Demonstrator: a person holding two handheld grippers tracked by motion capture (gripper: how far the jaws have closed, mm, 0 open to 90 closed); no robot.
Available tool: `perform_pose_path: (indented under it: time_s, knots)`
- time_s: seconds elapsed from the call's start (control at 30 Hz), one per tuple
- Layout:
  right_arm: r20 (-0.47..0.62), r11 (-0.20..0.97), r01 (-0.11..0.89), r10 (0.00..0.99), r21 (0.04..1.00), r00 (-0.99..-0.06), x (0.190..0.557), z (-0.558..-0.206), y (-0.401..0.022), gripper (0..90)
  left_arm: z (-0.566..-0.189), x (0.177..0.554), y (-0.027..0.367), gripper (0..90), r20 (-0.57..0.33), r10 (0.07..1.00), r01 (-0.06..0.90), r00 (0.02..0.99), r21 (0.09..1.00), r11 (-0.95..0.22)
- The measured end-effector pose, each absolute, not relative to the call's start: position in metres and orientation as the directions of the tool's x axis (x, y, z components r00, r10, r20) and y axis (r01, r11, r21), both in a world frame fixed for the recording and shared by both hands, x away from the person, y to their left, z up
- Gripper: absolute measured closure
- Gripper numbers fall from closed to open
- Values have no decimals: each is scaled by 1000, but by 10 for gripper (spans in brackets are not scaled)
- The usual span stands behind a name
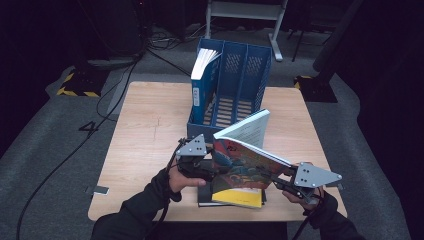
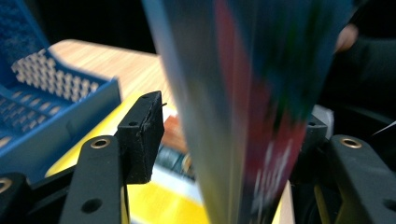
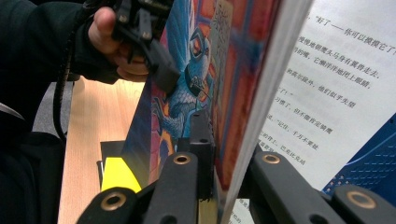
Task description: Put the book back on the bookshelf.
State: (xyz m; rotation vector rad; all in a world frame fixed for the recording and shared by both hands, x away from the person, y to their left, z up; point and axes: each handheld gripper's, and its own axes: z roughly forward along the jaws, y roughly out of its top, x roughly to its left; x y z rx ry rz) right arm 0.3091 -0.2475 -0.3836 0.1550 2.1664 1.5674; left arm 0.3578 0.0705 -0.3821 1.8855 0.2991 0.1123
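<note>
Blue file rack (image 1: 240, 85), three compartments, three books, two grippers

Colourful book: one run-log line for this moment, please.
right gripper: shut on colourful book | left gripper: open, astride book edge | book: lifted, tilted over stacked books | blue file rack: behind

Wooden table (image 1: 150, 125) — blue file rack (image 1: 245, 75), flat book (image 1: 205, 197).

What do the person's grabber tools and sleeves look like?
Each gripper, left and right, has two black jaws with brass-coloured rivets, topped by a grey three-cornered plate dotted with small holes. A black cable trails from the left one across the floor. The person wears dark sleeves.
</note>
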Motion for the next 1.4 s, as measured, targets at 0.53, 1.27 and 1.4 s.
perform_pose_path:
  time_s: [0.53, 1.27, 1.4]
  knots:
    - [-294, 353, -154, 389, 923, -873, 313, -384, -251, 798, -343, 374, 67, 496, -6, 235, 66, 972, 966, -249]
    - [-181, 316, 12, 572, 949, -800, 342, -406, -272, 416, -331, 363, 61, 705, 76, 226, -3, 971, 951, -309]
    - [-178, 350, 27, 541, 936, -822, 343, -415, -263, 426, -332, 365, 60, 695, 70, 224, 1, 972, 953, -304]
